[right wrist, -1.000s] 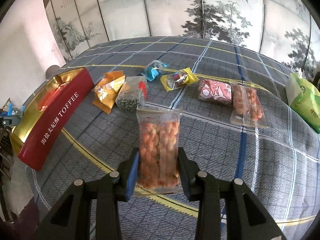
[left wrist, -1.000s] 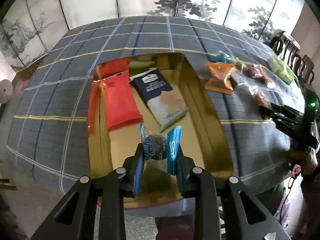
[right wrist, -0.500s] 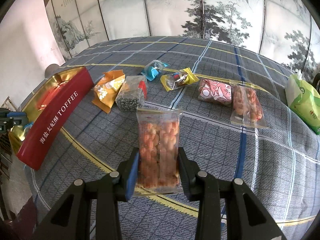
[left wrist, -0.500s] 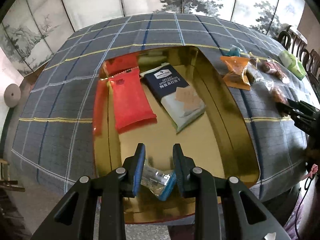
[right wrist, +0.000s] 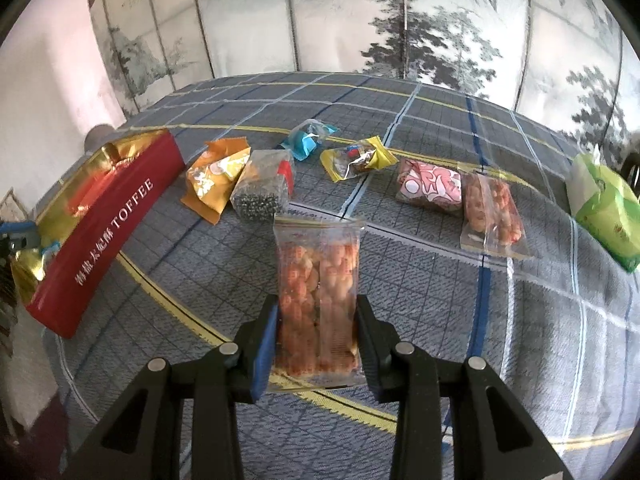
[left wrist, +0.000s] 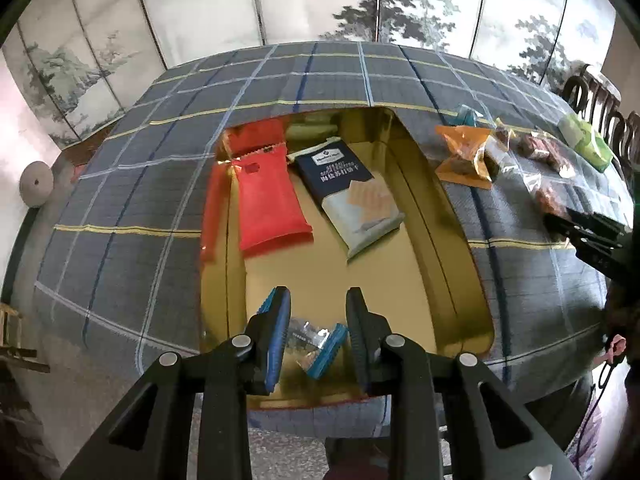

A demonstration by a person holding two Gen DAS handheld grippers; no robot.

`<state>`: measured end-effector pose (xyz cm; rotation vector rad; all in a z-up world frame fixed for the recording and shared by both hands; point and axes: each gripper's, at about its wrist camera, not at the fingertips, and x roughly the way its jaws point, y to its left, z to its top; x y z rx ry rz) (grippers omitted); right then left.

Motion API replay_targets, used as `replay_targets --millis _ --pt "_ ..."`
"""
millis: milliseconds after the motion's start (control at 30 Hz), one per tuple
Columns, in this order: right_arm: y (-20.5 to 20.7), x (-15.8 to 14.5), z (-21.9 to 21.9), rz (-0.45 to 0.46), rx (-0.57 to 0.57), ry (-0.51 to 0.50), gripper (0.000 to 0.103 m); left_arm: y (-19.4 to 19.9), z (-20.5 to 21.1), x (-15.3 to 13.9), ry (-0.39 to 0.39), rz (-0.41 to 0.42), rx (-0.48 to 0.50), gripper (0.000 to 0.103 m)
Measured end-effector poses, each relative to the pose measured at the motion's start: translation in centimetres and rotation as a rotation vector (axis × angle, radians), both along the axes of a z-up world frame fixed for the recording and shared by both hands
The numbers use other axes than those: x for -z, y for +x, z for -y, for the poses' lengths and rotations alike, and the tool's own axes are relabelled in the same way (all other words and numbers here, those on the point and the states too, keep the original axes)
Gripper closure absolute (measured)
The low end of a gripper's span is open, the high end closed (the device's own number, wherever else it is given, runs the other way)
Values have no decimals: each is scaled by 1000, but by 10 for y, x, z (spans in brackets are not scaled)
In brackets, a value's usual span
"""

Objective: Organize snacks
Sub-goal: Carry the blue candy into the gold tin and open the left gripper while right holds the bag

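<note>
Packing step: left gripper (left wrist: 318,312), jaws nearly closed, is setting a small clear blue-ended wrapped snack (left wrist: 316,342) into the gold-lined red tin (left wrist: 444,248), while right gripper (right wrist: 316,320) clamps a clear packet of orange-pink snacks (right wrist: 318,292) above the plaid tablecloth (right wrist: 440,292), apparently next for the tin.
</note>
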<state>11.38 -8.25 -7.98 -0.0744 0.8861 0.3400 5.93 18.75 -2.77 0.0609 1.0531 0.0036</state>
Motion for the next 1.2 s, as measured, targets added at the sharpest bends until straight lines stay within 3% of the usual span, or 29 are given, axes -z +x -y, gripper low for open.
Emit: replay_targets --millis 400,667,1200 --pt "-19 0 5 -85 51 193 66 -12 0 -5 16 -1 -12 72" --pt "-27 -10 -9 -96 48 257 66 -17 -2 -6 13 6 -20 72" --pt "-16 -65 -82 -49 -84 312 66 -42 -26 -11 39 48 -83 48"
